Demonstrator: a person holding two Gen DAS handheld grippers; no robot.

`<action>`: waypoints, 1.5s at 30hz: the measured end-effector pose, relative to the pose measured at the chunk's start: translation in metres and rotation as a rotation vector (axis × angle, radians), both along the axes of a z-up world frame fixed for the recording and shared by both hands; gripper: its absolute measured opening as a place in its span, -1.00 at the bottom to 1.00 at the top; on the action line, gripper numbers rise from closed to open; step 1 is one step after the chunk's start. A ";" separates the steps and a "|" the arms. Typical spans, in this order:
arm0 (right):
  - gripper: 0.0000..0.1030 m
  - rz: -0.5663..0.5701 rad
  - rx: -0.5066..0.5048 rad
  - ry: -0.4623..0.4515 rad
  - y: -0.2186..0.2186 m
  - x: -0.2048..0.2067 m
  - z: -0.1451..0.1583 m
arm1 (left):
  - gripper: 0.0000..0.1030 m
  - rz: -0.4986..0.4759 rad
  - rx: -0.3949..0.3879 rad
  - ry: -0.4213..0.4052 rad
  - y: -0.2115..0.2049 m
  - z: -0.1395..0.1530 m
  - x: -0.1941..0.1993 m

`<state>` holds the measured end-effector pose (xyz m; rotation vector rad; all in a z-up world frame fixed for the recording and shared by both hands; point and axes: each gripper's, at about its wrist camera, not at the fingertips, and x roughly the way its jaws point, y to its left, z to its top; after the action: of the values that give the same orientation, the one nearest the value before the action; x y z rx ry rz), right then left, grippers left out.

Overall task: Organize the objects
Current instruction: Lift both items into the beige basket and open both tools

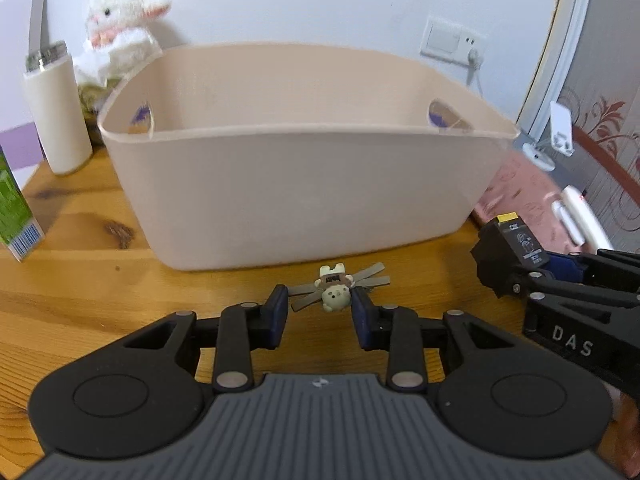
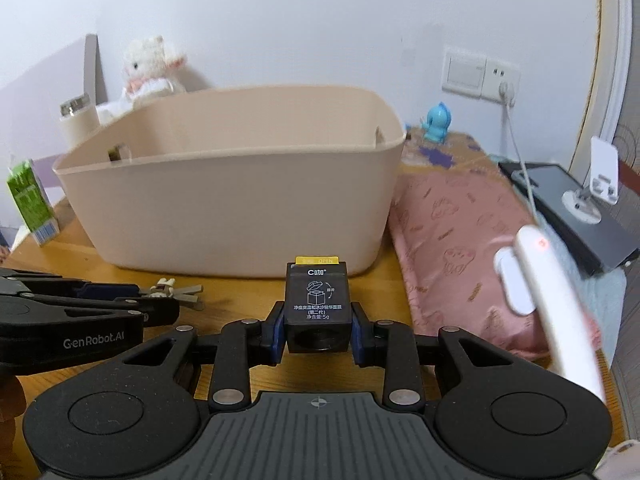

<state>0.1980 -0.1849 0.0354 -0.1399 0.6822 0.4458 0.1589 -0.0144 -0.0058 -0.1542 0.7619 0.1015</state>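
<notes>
A beige plastic basket [image 1: 296, 196] stands on the wooden table; it also shows in the right wrist view [image 2: 236, 208]. A small hair clip with a cream cartoon figure [image 1: 335, 289] lies on the table just in front of the basket. My left gripper [image 1: 319, 312] is open, its fingertips on either side of the clip, low over the table. My right gripper [image 2: 318, 326] is shut on a small black cube box [image 2: 318, 308] with a yellow tab, held in front of the basket's right end. The box and right gripper also show at the right of the left wrist view [image 1: 512, 252].
A cream tumbler [image 1: 58, 116], a white plush lamb [image 1: 120, 28] and a green carton [image 1: 16, 208] stand at the left. A pink pillow [image 2: 460, 240], a blue toy [image 2: 436, 120], a white device [image 2: 540, 292] and a wall socket [image 2: 480, 74] lie to the right.
</notes>
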 end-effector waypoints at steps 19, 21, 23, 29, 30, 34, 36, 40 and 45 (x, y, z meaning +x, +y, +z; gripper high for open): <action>-0.43 0.024 0.123 -0.218 0.008 -0.007 0.093 | -0.31 0.033 0.048 -0.235 0.018 0.099 -0.020; -0.43 0.024 0.128 -0.233 0.013 -0.001 0.099 | -0.31 0.042 0.069 -0.250 0.020 0.106 -0.014; -0.43 0.022 0.133 -0.246 0.019 0.005 0.104 | -0.31 0.052 0.085 -0.258 0.024 0.111 -0.006; -0.43 0.000 0.132 -0.245 0.034 0.027 0.106 | -0.31 0.071 0.113 -0.238 0.034 0.113 0.027; -0.43 -0.005 0.129 -0.241 0.036 0.031 0.105 | -0.31 0.076 0.123 -0.228 0.036 0.111 0.033; -0.43 -0.020 0.077 -0.232 0.045 0.046 0.095 | -0.31 0.091 0.157 -0.165 0.041 0.096 0.061; -0.43 -0.026 0.064 -0.208 0.048 0.057 0.088 | -0.31 0.090 0.168 -0.131 0.043 0.088 0.073; -0.43 -0.027 0.025 -0.140 0.057 0.078 0.073 | -0.30 0.085 0.190 -0.049 0.042 0.067 0.096; -0.43 -0.033 0.000 -0.056 0.065 0.097 0.051 | -0.30 0.061 0.168 0.063 0.044 0.042 0.118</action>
<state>0.2951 -0.1200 0.0859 -0.1404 0.6286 0.4083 0.2765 0.0299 0.0358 -0.0147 0.8083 0.2279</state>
